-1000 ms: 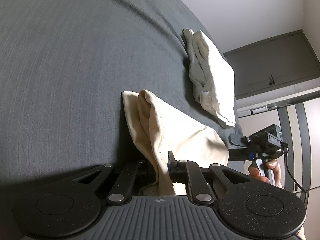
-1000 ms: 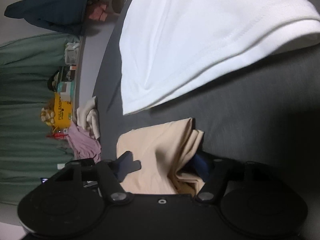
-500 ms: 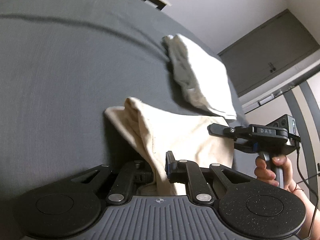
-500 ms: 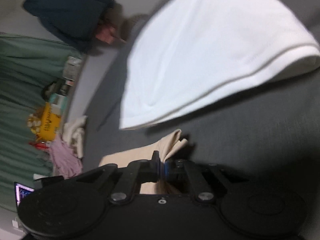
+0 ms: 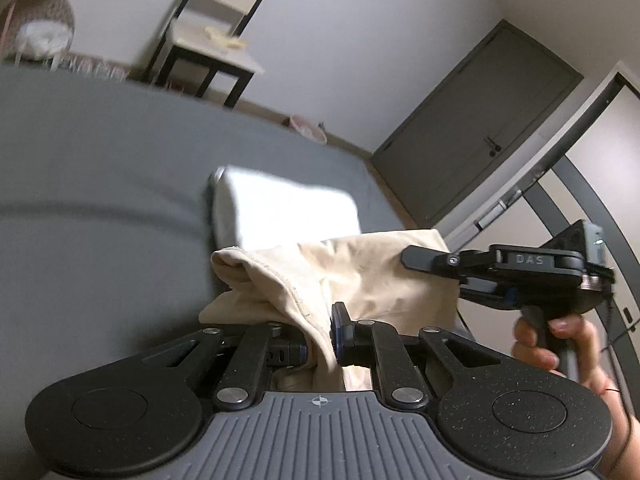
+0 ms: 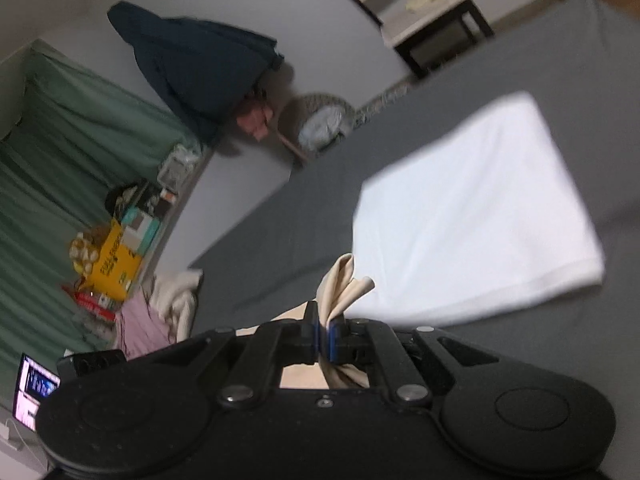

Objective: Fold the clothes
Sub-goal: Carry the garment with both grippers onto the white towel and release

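My left gripper and right gripper each pinch a corner of the beige garment, stretched between them over the grey bed (folded white garment lies beyond).

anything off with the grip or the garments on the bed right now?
Nothing stands out. Both tools, left and right, are shut on the beige garment, bunched between them. The folded white garment lies flat on the grey bed.
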`<act>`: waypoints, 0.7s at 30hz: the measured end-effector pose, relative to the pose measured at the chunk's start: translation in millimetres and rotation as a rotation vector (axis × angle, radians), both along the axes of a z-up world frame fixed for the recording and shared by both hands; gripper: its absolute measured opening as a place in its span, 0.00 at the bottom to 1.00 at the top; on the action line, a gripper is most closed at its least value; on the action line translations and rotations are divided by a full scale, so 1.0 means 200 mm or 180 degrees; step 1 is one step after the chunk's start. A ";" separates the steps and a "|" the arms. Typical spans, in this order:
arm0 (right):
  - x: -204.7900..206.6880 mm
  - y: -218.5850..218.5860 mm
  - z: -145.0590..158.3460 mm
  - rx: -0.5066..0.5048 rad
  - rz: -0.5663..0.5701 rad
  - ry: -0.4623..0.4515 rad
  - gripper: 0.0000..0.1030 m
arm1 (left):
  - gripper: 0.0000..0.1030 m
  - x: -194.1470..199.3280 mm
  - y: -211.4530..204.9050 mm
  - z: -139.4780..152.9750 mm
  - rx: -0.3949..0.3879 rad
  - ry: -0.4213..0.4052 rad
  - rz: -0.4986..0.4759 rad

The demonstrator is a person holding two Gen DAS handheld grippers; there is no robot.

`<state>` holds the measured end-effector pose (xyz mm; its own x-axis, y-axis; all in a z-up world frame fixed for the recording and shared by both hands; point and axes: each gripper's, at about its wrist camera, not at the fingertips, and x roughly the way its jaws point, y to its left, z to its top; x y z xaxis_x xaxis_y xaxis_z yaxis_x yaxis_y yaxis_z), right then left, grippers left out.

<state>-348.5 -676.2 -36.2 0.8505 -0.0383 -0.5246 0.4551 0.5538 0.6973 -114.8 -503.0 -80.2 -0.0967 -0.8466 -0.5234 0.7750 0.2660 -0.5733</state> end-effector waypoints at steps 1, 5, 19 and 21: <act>0.00 -0.04 0.05 -0.0061 -0.0040 0.0052 0.05 | 0.12 0.01 -0.06 0.02 -0.0009 -0.0022 0.0013; 0.05 -0.26 0.13 -0.0163 -0.0245 0.0294 0.05 | 0.12 0.08 -0.29 0.05 -0.0010 -0.0047 0.0052; 0.11 -0.73 -0.35 0.0098 -0.0797 0.0664 0.06 | 0.32 0.30 -0.66 -0.31 0.0525 0.0291 0.0473; 0.09 -0.73 -0.36 0.0098 -0.0820 0.0607 0.12 | 0.32 0.31 -0.61 -0.31 0.0496 0.0320 0.0502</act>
